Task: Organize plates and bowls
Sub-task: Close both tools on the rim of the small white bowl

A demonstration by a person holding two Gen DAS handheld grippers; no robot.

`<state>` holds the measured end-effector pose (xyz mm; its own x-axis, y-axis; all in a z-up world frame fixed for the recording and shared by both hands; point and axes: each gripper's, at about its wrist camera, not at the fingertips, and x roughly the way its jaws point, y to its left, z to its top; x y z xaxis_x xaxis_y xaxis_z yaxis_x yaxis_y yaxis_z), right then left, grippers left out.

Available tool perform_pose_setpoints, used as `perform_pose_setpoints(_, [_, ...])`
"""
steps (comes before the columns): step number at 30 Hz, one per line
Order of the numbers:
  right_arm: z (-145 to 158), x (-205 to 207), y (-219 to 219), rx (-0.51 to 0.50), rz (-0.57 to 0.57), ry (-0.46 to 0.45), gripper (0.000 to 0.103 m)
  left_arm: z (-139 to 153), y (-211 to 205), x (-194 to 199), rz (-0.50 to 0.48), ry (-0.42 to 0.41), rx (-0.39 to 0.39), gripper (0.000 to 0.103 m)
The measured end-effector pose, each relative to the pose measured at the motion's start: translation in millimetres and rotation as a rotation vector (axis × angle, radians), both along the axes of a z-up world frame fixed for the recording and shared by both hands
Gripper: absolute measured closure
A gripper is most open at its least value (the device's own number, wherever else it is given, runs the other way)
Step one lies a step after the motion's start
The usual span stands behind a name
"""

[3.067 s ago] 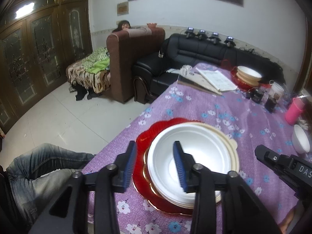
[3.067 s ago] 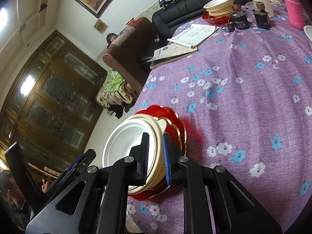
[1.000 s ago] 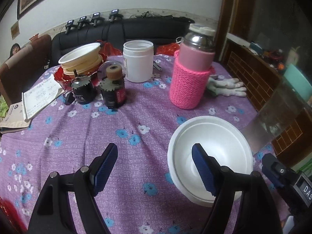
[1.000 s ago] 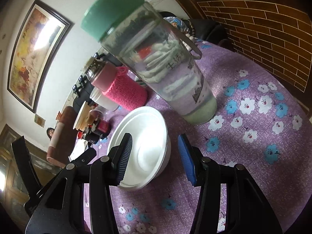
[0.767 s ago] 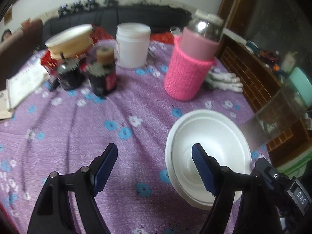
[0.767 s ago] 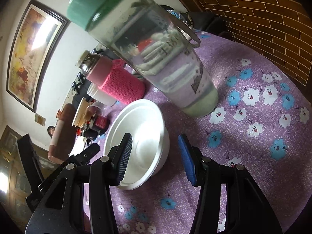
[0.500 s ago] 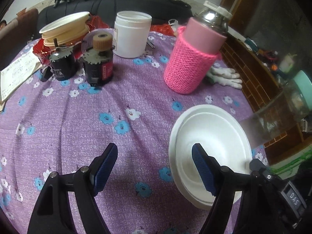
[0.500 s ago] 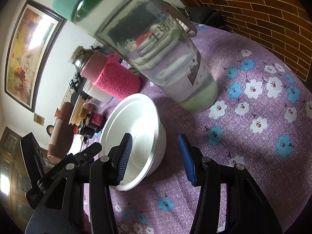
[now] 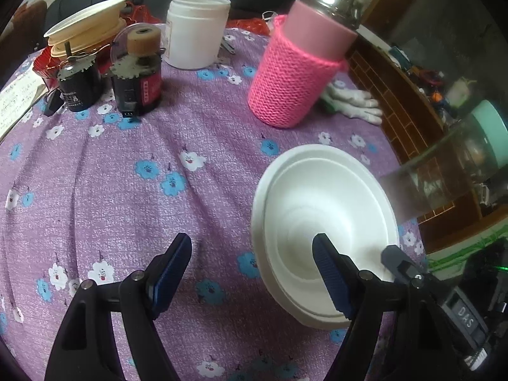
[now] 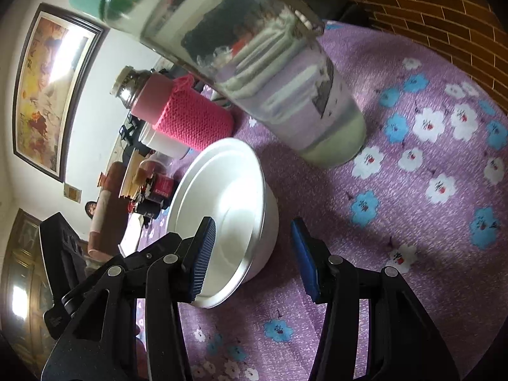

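Observation:
A stack of white foam bowls [image 9: 324, 222] sits on the purple flowered tablecloth at the right of the left wrist view; it also shows in the right wrist view [image 10: 222, 209]. My left gripper [image 9: 254, 270] is open; its right finger hovers over the bowl's inside, its left finger over the cloth. My right gripper [image 10: 250, 254] is open, its jaws standing either side of the bowl's near rim, one over the inside and one outside. A second stack of cream plates and bowls on a red plate [image 9: 85, 31] stands far back left.
A clear bottle with a green lid [image 10: 241, 47] stands just right of the bowls. A pink knit-sleeved flask [image 9: 301, 70], a white jar [image 9: 197, 28] and two dark small motors [image 9: 136, 82] stand behind. White gloves [image 9: 352, 104] lie near the table edge.
Both grippers left the plate stack on the red plate and moved to the white bowls. In the last second both came closer to the bowls, staying open.

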<state>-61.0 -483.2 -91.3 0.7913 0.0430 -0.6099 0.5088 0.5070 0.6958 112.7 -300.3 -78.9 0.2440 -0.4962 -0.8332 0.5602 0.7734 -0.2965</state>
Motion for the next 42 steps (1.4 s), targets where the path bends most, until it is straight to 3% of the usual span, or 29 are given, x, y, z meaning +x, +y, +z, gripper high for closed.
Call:
perform_pose_setpoints(15, [-2,2,1,-0.008,-0.019,0.014,0.054,-5,-10,-12,0.024,-0.145,0.120,0.026])
perform_pose_setpoints(24, [-6,5,1,-0.015,-0.030,0.012,0.054,-16,-20,-20,-0.001,-0.179,0.169,0.050])
perform_pose_setpoints(33, [-10,10,1,-0.028,-0.035,0.043,0.055,-17,-24,-22,-0.015,-0.194,0.171,0.066])
perform_pose_setpoints(37, [-14,14,1,-0.025,-0.023,0.057,0.067,-19,-25,-23,-0.030,-0.191,0.166,0.072])
perform_pose_setpoints(40, [-14,14,2,-0.031,-0.020,0.062,0.068,-19,-26,-24,-0.037,-0.194,0.165,0.074])
perform_pose_setpoints(42, [-14,15,3,-0.036,-0.017,0.060,0.074,-19,-27,-24,-0.040,-0.194,0.159,0.075])
